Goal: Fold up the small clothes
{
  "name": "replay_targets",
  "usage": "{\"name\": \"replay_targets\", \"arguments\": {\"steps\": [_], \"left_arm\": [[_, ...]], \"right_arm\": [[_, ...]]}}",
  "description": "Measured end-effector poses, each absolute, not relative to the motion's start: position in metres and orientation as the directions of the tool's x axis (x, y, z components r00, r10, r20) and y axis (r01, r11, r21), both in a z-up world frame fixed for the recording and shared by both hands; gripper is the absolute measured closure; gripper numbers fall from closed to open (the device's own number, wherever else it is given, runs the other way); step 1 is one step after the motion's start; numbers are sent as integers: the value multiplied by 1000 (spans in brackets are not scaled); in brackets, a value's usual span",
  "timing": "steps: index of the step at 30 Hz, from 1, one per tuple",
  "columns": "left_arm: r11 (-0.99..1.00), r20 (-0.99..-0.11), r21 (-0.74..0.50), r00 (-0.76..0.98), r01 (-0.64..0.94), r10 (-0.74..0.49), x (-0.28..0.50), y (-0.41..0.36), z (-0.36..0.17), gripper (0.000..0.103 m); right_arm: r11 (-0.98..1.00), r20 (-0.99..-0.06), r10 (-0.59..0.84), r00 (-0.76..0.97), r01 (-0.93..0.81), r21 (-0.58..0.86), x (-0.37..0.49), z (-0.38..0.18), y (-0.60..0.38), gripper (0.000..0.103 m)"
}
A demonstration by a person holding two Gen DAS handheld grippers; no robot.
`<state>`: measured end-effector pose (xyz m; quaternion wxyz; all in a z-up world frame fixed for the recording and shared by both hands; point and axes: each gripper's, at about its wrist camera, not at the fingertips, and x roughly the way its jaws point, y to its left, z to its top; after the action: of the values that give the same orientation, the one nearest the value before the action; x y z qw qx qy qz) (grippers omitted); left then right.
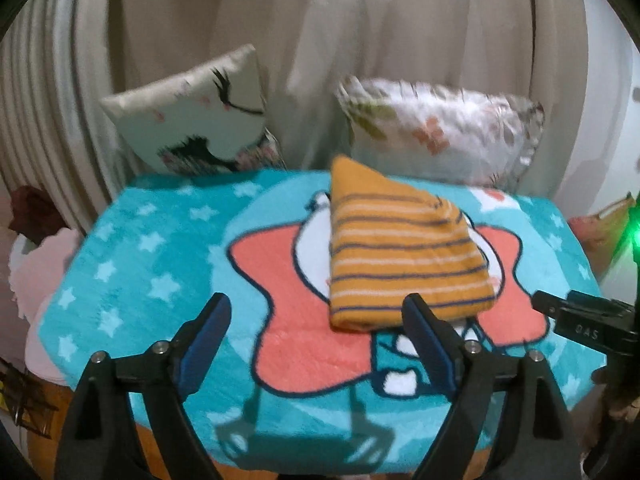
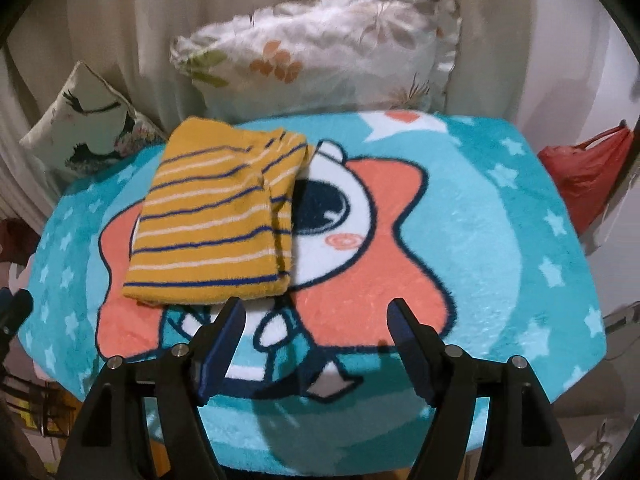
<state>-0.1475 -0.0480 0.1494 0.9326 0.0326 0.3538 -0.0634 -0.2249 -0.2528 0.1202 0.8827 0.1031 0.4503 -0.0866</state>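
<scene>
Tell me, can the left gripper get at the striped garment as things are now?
Probably yes. The left gripper is open, the folded striped garment lies just ahead by its right finger, and nothing stands between them on the blanket.

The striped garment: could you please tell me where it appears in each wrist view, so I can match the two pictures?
Left wrist view: the striped garment lies folded right of centre, just beyond the right finger of the open left gripper.
Right wrist view: the garment lies left of centre, beyond the left finger of the open right gripper.
Shared landmark: the floral pillow behind the blanket.
</scene>
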Motion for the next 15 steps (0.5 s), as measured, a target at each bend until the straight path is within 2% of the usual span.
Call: {"name": "replay_targets", "arguments": {"steps": [3, 5, 6, 7, 10, 13, 15], "left_arm": [[995, -599, 30, 798, 100, -62, -159, -42, 163, 10], [998, -526, 44, 850, 47, -17, -169, -37, 175, 3], [998, -502, 53, 865, 27, 3, -173, -35, 179, 0], [998, -460, 64, 887, -8, 36, -178, -32, 185, 0], [995, -369, 75, 925, -71, 94, -189, -25, 199, 0], [995, -375, 70, 922, -77, 98, -189, -21, 205, 0], [995, -388, 66, 917, -75, 95, -188, -20, 206, 0]], "right_arm": [[966, -779, -95, 620, 246, 77, -232, 137, -250, 23], [967, -745, -116, 657, 245, 66, -236, 151, -248, 19], [967, -722, -129, 680, 246, 59, -239, 159, -247, 14], [967, -696, -141, 704, 249, 56, -242, 167, -246, 10], [967, -605, -170, 778, 250, 50, -255, 191, -242, 7], [954, -484, -253, 837, 298, 17, -273, 212, -236, 0], [946, -414, -284, 865, 322, 24, -280, 217, -235, 0]]}}
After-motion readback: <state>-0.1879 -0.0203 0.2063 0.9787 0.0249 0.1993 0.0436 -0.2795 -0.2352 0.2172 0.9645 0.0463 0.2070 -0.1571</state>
